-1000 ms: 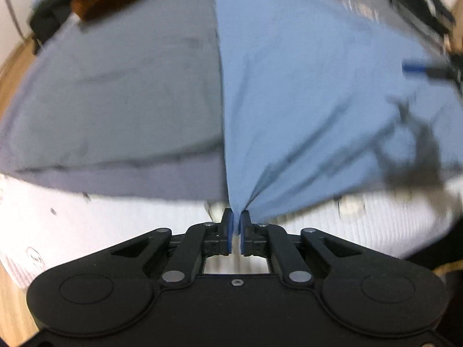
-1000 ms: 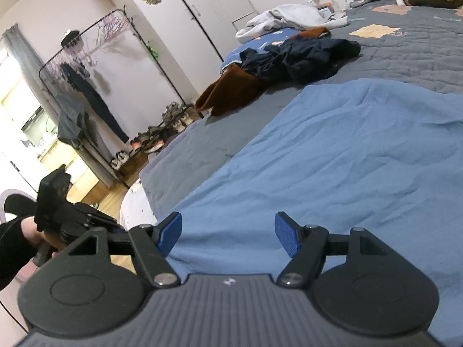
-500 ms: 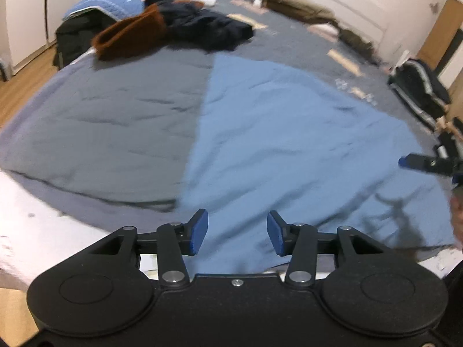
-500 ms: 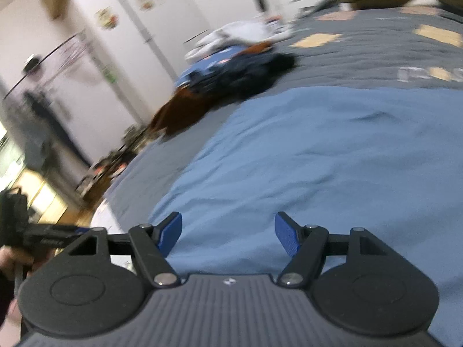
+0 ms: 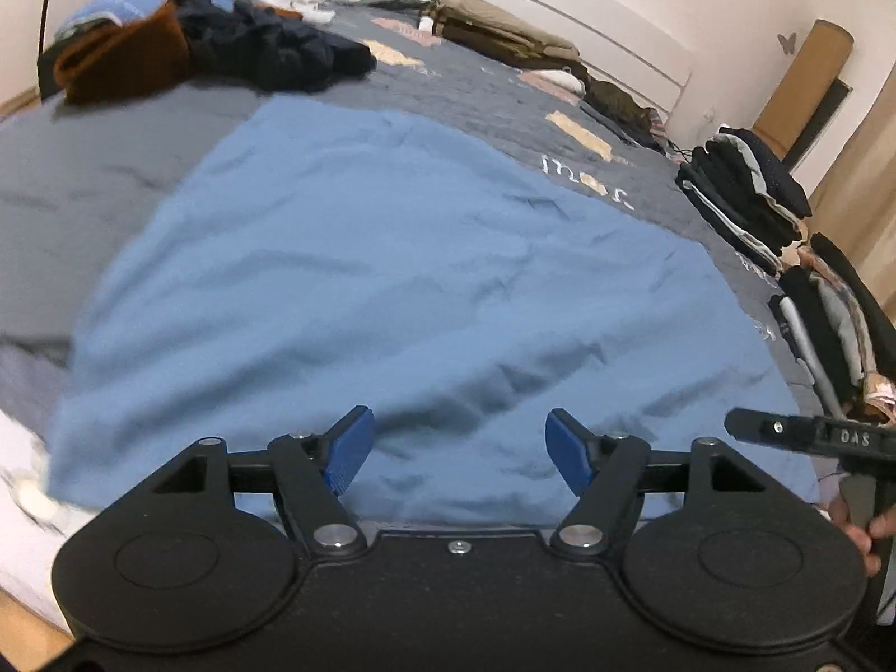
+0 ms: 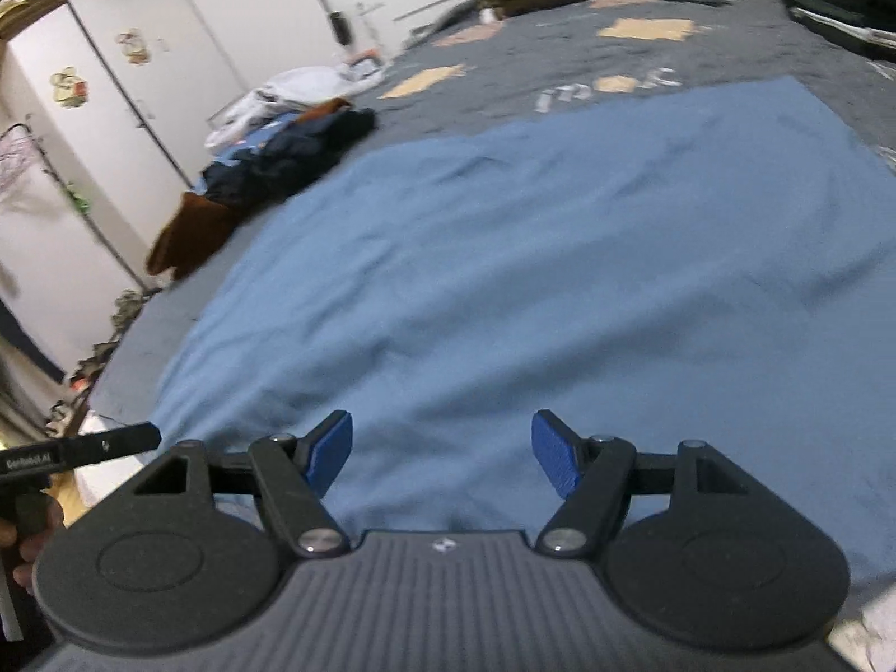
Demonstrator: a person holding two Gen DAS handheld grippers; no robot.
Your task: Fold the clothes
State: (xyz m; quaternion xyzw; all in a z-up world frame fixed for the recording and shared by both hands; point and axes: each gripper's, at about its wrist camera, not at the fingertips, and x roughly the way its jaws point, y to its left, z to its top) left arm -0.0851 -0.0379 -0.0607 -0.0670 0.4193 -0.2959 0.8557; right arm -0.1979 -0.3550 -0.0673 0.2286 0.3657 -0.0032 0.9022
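A light blue garment (image 5: 392, 280) lies spread flat on the grey bed cover (image 5: 84, 179), also filling the right wrist view as blue cloth (image 6: 532, 257). My left gripper (image 5: 455, 448) hovers over the garment's near edge; its jaws are opening and nothing is between them. My right gripper (image 6: 442, 451) stands open above the same near edge, empty too. Each view catches the other gripper's black finger at its side: the right one (image 5: 806, 437) and the left one (image 6: 84, 448).
A heap of unfolded clothes, dark navy and rust brown (image 5: 224, 50), sits at the far left of the bed. Folded stacks (image 5: 750, 190) line the bed's right side. Olive bedding (image 5: 504, 33) lies by the headboard. White wardrobe doors (image 6: 112, 140) stand to the left.
My left gripper let go of the blue garment's edge and its jaws spread wide. Both grippers swung toward the middle of the garment. The right gripper stayed open.
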